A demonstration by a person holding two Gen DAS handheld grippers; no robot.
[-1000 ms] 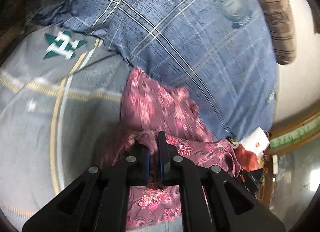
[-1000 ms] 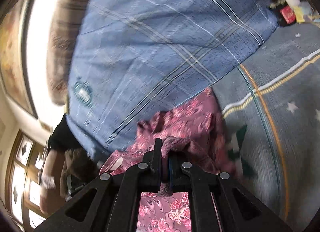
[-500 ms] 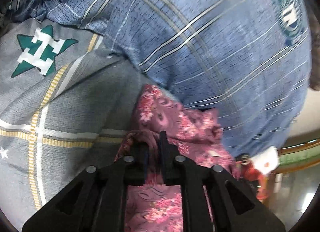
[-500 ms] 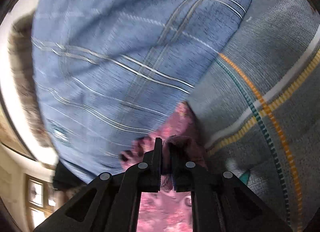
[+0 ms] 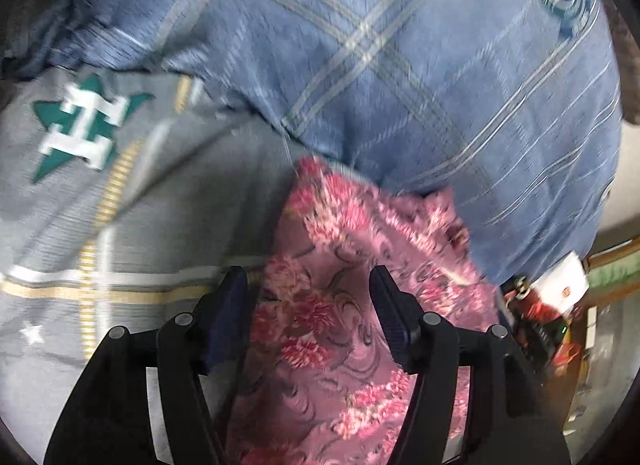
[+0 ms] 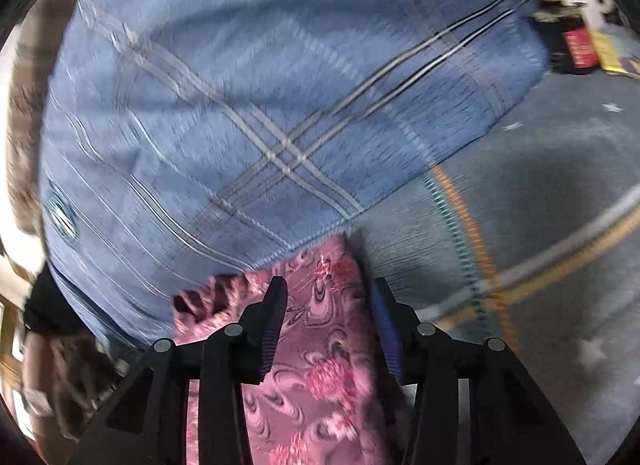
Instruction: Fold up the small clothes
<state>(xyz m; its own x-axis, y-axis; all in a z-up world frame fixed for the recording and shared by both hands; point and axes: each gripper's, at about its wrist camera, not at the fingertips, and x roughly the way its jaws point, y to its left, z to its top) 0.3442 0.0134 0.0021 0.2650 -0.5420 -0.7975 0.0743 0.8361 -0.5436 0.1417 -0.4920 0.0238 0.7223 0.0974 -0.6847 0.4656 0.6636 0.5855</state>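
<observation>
- The grey bedcover [image 5: 132,225] with its gold stripes and green star carries everything, and the blue plaid blanket [image 5: 400,77] lies over its far part.
- The pink floral garment [image 5: 344,305] lies on the bedcover, directly ahead of and under both of our grippers; its far edge touches, or perhaps tucks under, the blanket's hem, and blur keeps us from saying which.
- In both wrist views its long axis appears to run away from us, along the fingers rather than across them.
- Our left gripper [image 5: 306,281] is spread wide with nothing pinched, hanging over the garment's left part; whether its pads touch the cloth we cannot tell.
- Our right gripper [image 6: 328,293] is likewise parted and empty, near the garment's right edge [image 6: 358,265].
- We judge neither of the 2 nearer: each sits over its own side, so the next fold likely needs a fresh pinch on both.
</observation>
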